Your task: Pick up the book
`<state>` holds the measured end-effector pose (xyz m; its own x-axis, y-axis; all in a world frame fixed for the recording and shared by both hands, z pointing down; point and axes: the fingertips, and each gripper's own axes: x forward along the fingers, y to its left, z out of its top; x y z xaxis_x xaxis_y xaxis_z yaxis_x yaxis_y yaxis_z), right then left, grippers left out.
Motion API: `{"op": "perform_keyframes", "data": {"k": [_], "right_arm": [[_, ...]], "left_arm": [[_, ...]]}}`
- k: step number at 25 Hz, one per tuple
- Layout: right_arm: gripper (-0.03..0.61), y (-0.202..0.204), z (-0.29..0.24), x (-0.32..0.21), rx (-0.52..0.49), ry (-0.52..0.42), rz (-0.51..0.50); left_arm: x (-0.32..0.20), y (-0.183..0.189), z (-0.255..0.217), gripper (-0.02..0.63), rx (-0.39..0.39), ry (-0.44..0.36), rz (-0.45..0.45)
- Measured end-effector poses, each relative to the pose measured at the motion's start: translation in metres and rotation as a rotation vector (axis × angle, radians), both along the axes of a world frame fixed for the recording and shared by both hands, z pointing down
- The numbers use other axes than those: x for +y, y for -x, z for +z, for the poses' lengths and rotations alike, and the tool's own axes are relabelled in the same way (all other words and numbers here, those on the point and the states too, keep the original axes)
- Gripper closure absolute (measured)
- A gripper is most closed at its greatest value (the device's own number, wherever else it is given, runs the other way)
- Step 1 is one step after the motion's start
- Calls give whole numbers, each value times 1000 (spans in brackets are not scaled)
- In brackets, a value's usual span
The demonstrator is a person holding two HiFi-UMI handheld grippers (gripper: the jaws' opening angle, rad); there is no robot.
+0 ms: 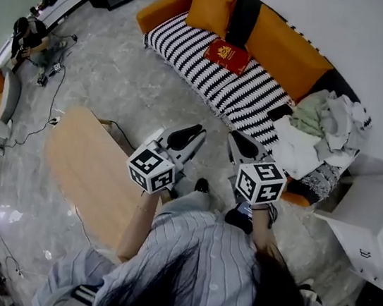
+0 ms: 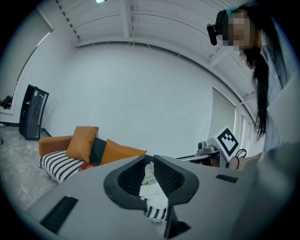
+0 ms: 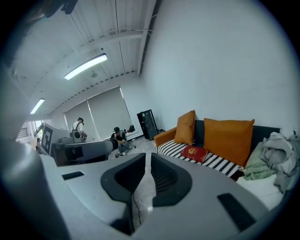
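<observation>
The red book (image 1: 227,55) is seen lying flat on the striped sofa (image 1: 185,49) seat, just beside an orange cushion (image 1: 214,2). L tongs (image 1: 197,132) & R tongs (image 1: 238,140) are held shut w/ nothing gripped (both well apart from the book), over the floor (image 1: 117,80).

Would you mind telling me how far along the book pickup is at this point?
Nothing is done yet: the book lies flat on the sofa seat, untouched. In hand: nothing; the left gripper and right gripper are both shut and empty, pointing toward the sofa but well short of it. Left: reach the book, open a gripper, close on it and lift.
</observation>
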<state>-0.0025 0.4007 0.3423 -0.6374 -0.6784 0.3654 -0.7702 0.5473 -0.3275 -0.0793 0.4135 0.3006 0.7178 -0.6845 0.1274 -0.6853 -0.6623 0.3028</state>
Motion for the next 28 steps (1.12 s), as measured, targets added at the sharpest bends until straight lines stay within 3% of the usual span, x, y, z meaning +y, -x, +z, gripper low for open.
{"op": "perform_keyframes", "data": {"k": [15,28], "right_arm": [[529,4,11,-34,29,28,79],[529,-6,27,-127,20,53,-2]], "left_arm": [[-30,16,20,566,-13,24,61],[-118,7,32,566,-9,50,-29]]}}
